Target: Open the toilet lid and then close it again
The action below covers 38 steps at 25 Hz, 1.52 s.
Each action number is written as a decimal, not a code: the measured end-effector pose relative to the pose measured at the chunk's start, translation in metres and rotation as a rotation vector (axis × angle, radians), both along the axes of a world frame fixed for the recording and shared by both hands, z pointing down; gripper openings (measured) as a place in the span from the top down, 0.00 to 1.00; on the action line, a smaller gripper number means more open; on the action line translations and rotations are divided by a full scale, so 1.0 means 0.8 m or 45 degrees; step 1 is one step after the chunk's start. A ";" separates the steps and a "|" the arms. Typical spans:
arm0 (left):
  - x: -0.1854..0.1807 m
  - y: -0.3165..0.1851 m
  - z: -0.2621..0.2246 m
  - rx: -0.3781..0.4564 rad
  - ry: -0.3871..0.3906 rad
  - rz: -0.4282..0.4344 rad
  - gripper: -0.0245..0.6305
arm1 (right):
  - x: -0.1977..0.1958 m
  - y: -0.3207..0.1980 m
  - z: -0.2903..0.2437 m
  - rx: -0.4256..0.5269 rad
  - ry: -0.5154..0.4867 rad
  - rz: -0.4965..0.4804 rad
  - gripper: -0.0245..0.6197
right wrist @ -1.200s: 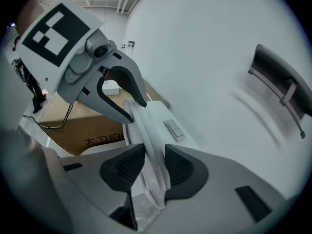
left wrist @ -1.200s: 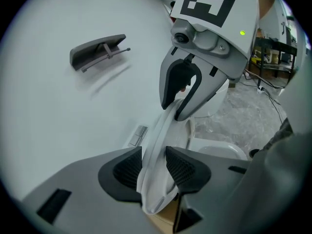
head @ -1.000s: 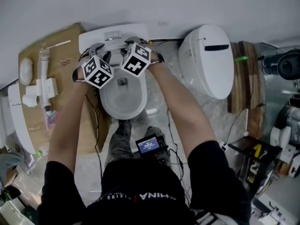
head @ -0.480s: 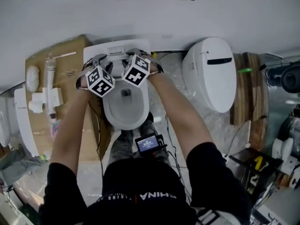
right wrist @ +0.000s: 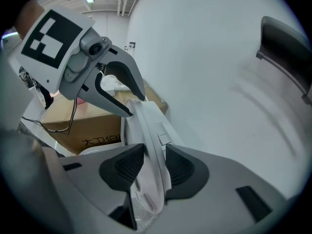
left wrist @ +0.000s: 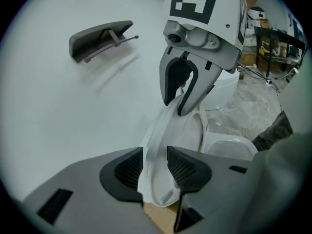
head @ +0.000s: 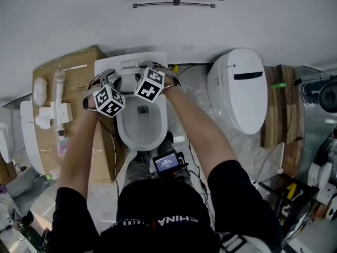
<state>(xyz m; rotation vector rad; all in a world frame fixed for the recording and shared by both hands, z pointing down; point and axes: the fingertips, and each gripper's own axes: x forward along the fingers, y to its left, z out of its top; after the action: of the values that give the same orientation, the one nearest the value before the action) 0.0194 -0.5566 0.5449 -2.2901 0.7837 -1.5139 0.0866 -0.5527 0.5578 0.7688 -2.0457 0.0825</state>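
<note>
Gripping upright toilet lid (left wrist: 156, 135) with left gripper (left wrist: 155, 167) and right gripper (right wrist: 155, 165) side by side | rim edge-on between jaws | bowl (head: 141, 129) below, behind claws

Left arm (head: 79, 152) and right arm (head: 197, 125) extended toward 12 o'clock. Left gripper (left wrist: 155, 165) and right gripper (right wrist: 154, 165) side by side, angled downward, jaws of each clamped on the toilet lid (left wrist: 157, 130) rim.
</note>
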 end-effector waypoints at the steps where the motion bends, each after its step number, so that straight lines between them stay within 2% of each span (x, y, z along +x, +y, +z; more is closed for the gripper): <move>1: -0.003 0.002 -0.002 -0.014 0.014 -0.020 0.72 | 0.000 0.000 0.000 -0.008 0.006 -0.003 0.74; 4: -0.005 0.011 -0.012 -0.061 0.067 -0.053 0.72 | 0.003 0.004 0.001 -0.049 0.025 -0.007 0.74; 7: -0.005 0.021 -0.020 -0.088 0.123 -0.081 0.72 | 0.009 0.009 -0.001 -0.118 -0.012 0.008 0.74; 12: -0.009 0.032 -0.025 -0.107 0.149 -0.113 0.72 | 0.020 0.014 -0.013 -0.150 -0.040 0.042 0.73; 17: -0.015 0.044 -0.040 -0.107 0.219 -0.168 0.72 | 0.029 0.027 -0.040 -0.098 -0.095 0.072 0.73; 23: -0.016 0.070 -0.077 -0.083 0.358 -0.280 0.78 | 0.043 0.060 -0.086 -0.036 -0.260 0.139 0.73; 25: -0.014 0.086 -0.091 -0.079 0.440 -0.317 0.82 | 0.044 0.080 -0.099 -0.021 -0.318 0.147 0.73; 28: -0.001 0.118 -0.110 -0.103 0.598 -0.336 0.85 | 0.045 0.109 -0.116 0.046 -0.377 0.140 0.82; 29: 0.004 0.128 -0.116 -0.102 0.631 -0.333 0.86 | 0.046 0.117 -0.122 0.070 -0.389 0.136 0.87; 31: 0.013 0.144 -0.125 -0.096 0.682 -0.333 0.92 | 0.048 0.133 -0.130 0.096 -0.410 0.128 0.91; 38: 0.029 0.195 -0.123 -0.161 0.743 -0.366 0.95 | 0.047 0.161 -0.133 0.094 -0.462 0.096 0.94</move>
<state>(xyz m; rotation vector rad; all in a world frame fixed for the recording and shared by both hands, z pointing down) 0.0424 -0.4008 0.4469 -2.8602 1.2380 -1.0035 0.1241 -0.4236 0.4516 0.9305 -2.3721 0.2030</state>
